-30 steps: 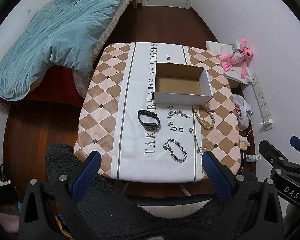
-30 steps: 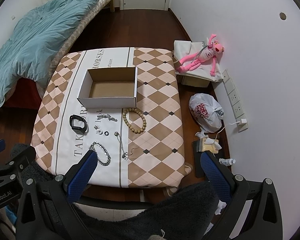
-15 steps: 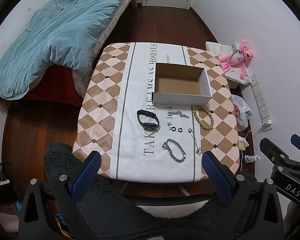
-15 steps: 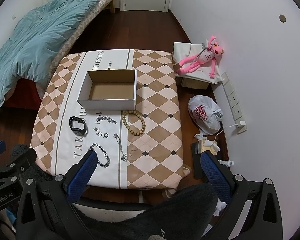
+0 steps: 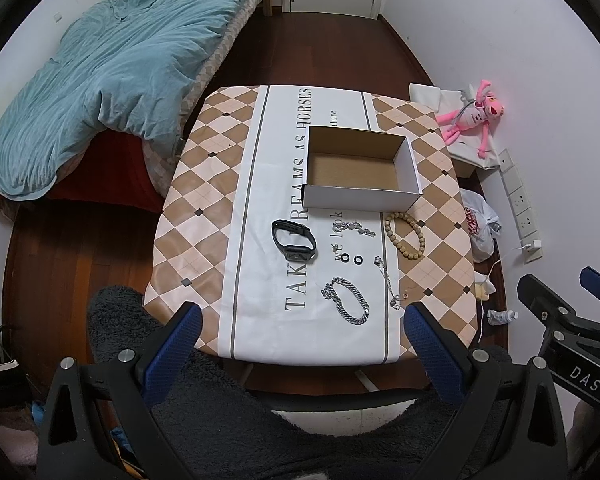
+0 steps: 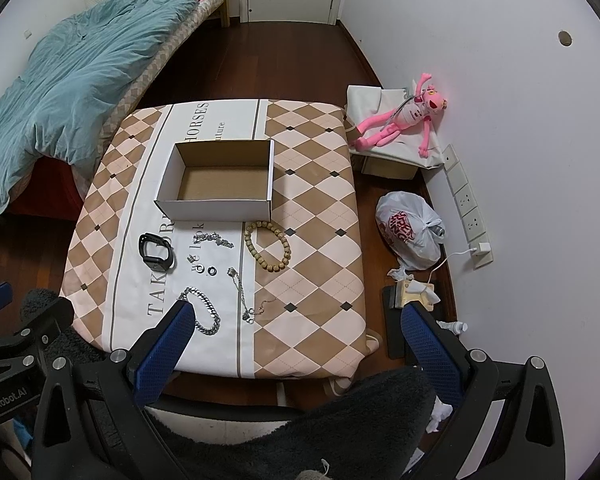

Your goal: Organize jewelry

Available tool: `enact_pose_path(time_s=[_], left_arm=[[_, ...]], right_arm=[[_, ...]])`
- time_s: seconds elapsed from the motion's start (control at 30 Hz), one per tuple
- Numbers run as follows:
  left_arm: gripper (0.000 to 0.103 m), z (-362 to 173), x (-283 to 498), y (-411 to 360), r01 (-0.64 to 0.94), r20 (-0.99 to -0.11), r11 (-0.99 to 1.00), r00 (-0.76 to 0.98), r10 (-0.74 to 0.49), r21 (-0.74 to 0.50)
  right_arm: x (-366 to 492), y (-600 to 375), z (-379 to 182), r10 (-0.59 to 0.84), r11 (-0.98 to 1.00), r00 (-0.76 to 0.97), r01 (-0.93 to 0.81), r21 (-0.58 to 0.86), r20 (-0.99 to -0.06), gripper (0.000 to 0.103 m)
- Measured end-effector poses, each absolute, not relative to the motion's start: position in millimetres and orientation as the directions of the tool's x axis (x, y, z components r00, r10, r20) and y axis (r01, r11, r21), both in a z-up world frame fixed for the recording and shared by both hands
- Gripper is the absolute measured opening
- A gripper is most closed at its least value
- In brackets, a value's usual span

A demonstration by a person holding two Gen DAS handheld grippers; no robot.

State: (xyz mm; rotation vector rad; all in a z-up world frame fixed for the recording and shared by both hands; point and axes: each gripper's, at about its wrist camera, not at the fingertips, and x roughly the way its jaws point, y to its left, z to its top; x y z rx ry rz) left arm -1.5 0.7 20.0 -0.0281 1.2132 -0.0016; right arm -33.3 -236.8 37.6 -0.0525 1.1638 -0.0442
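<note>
Checkered desk (image 5: 204, 216) between a bed (image 5: 112, 68) at 10 o'clock and a wall at 3 o'clock, bare cloth along both side edges. Open box (image 5: 359, 168) at 12 o'clock; watch (image 5: 294, 240), beaded bracelet (image 5: 405, 236) and chain bracelet (image 5: 345, 300) spread near the front edge. Left hand-held gripper (image 5: 300, 344) and right hand-held gripper (image 6: 296, 344) both spread wide, holding nothing, hovering off the near edge.

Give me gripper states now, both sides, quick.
Left gripper: open, holding nothing, above the table's near edge.
Right gripper: open, holding nothing.
</note>
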Motion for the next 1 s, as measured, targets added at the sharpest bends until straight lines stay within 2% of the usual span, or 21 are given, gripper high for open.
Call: enact_pose_path(time_s=[0.73,0.83,1.0], left_arm=[[0.103,20.4,3.4,-8.3,-0.013,-0.938,1.000,0.346,-0.018,-0.024],[0.103,9.1,14.1,-8.6,-0.028,-0.941,1.000,0.338,0.014,0.005],[0.103,-34.0,35.5,-0.1,-0.056,-0.944,0.992,0.307,0.122,0.110]], right_arm=[[-34.5,-234.4,36.0,-0.065,0.998,0.387,0.008,-0.067,-0.920,0.103],[-17.0,-238.3,33.0,-0.066,0.998,0.364,0.001,-0.070,-0.929,0.103],[9.8,-226.5,-13.4,-0.032,0.999,0.286,-0.032,-0.043,-0.958,0.103]])
